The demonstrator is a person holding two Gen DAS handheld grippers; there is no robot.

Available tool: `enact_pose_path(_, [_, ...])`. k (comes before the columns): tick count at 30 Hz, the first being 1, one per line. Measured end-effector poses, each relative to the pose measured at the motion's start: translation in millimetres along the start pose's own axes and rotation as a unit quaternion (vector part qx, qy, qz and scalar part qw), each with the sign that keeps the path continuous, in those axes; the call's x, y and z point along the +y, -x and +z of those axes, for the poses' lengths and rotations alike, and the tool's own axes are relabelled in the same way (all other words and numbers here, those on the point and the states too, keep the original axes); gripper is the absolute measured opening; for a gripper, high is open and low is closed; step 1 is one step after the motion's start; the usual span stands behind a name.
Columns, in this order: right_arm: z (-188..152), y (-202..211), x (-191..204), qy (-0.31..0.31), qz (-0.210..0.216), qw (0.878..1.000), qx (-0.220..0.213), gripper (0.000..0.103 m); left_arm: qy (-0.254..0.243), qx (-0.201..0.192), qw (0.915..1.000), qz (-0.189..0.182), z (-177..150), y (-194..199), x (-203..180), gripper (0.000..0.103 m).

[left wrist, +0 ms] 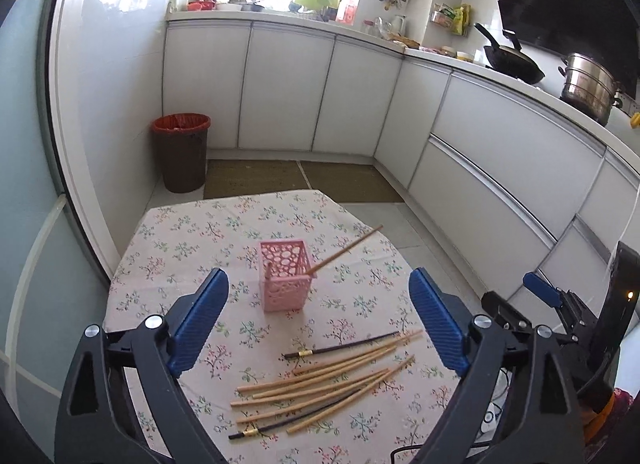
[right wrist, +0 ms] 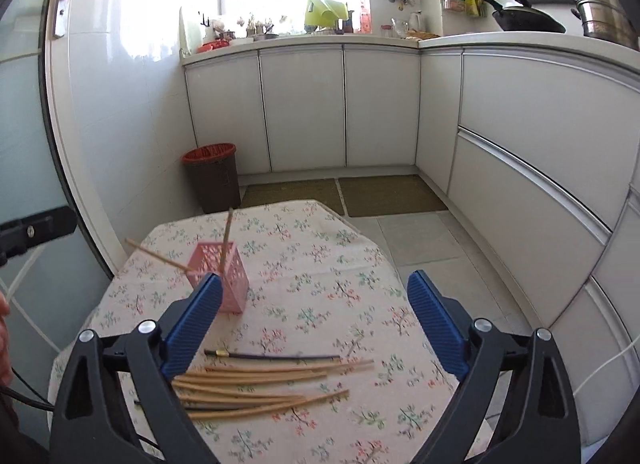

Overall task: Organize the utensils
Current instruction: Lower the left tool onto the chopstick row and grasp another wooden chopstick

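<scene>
A pink perforated holder (left wrist: 285,278) (right wrist: 224,276) stands on the floral tablecloth (left wrist: 192,240). Two wooden chopsticks are in it; one (left wrist: 346,250) leans far out over its rim. Nearer to me, several wooden chopsticks (left wrist: 328,380) (right wrist: 272,384) lie loose in a pile, with two dark gold-banded ones (left wrist: 344,344) among them. My left gripper (left wrist: 319,278) is open with nothing between its fingers, hovering above the pile and short of the holder. My right gripper (right wrist: 315,279) is also open with nothing in it, over the pile, and the holder sits by its left finger.
The small table ends just beyond the holder, with floor tiles and two brown mats (right wrist: 340,194) past it. A dark bin with a red liner (left wrist: 182,152) stands by the wall. White cabinets (left wrist: 288,88) run along the back and right, with a wok and a steel pot (left wrist: 590,86) on the counter.
</scene>
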State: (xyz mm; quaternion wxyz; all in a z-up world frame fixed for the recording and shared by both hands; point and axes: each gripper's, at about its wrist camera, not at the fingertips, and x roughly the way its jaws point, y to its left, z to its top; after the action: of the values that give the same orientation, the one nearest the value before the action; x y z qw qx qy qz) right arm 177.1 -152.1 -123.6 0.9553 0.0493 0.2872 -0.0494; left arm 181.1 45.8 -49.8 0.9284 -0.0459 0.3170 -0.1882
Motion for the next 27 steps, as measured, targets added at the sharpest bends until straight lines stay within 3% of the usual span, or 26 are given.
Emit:
enact_pose_path(3, [-35.0,8.9,-18.2,-0.02,0.002,0.999,0.047,0.092,0.008,0.037,0.9987,-0.034,-17.3,-6.7,-6.1,0.096])
enact_pose_path(8, [-89.1,10.0,-50.9,-0.121,0.027,0.984,0.129,0.092,-0.044,0.1,0.9935,-0.032,-46.1,-33.2,-33.9,0.096])
enact_pose_path(11, [-99.5,5.5,-61.9,-0.151,0.048,0.974,0.161,0.092,-0.099,0.141,0.9837,-0.051,-64.3,-52.7,-60.7,0.096])
enact_pose_path(15, [-106.7,11.3,-77.0,-0.169,0.043,0.972,0.155,0.092,-0.17,0.194,0.9632,-0.078,-78.2,-93.0,-91.9,0.096])
enact_pose_path(19, [-108.4,10.1,-90.2,-0.198,0.051,0.965,0.162,0.092,-0.235,0.249,0.9335,-0.108,-92.5,-141.4,-115.0,0.096])
enact_pose_path(23, [-109.1,5.6,-100.1,-0.22,0.053,0.959,0.169,0.092,-0.286,0.32,0.8905,-0.151,-112.0,-187.1,-135.8,0.095])
enact_pose_path(27, [-113.7,-1.3,-108.2,-0.245,0.064,0.949,0.191,0.092,-0.331,0.368,0.851,-0.175,-126.3,-220.1,-154.5,0.094])
